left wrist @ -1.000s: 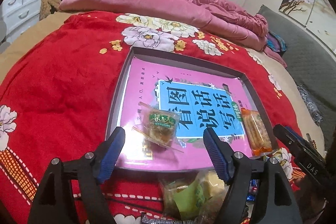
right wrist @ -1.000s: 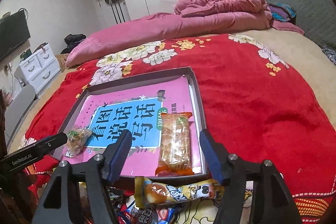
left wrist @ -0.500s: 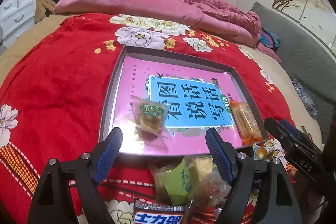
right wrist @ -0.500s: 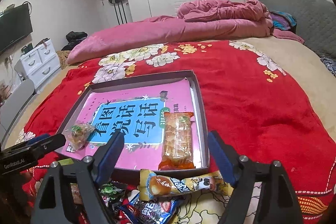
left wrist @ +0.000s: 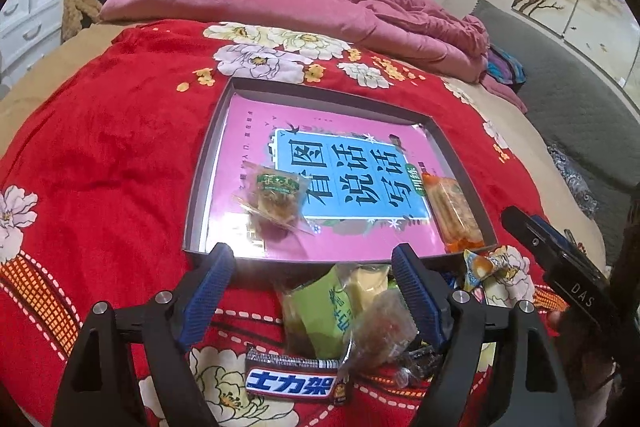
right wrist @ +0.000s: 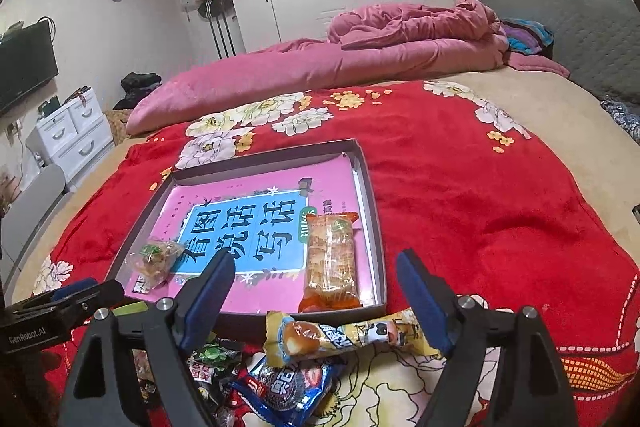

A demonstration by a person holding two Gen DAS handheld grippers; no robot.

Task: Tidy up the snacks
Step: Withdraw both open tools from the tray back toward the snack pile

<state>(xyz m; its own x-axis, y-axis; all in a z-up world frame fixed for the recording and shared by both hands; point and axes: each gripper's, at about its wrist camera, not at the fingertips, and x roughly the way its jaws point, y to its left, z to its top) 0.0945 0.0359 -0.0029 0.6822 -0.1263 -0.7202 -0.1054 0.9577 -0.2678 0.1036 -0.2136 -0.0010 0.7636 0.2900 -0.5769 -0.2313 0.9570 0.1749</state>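
Blanket (left wrist: 100, 155) is fuzzy red plush cloth. Tray (left wrist: 204, 163) looks like matt grey cardboard, the pink book (left wrist: 256, 123) inside is glossy, and snack wrappers (right wrist: 330, 259) are shiny crinkly plastic.

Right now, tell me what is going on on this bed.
A person is sorting snacks into a shallow box on the red blanket, one gripper in each hand. Two packs already lie in the box: a clear-wrapped snack near its left edge and a long orange pack at its right. The left gripper and right gripper are both open and empty, above the loose pile of snacks in front of the box.
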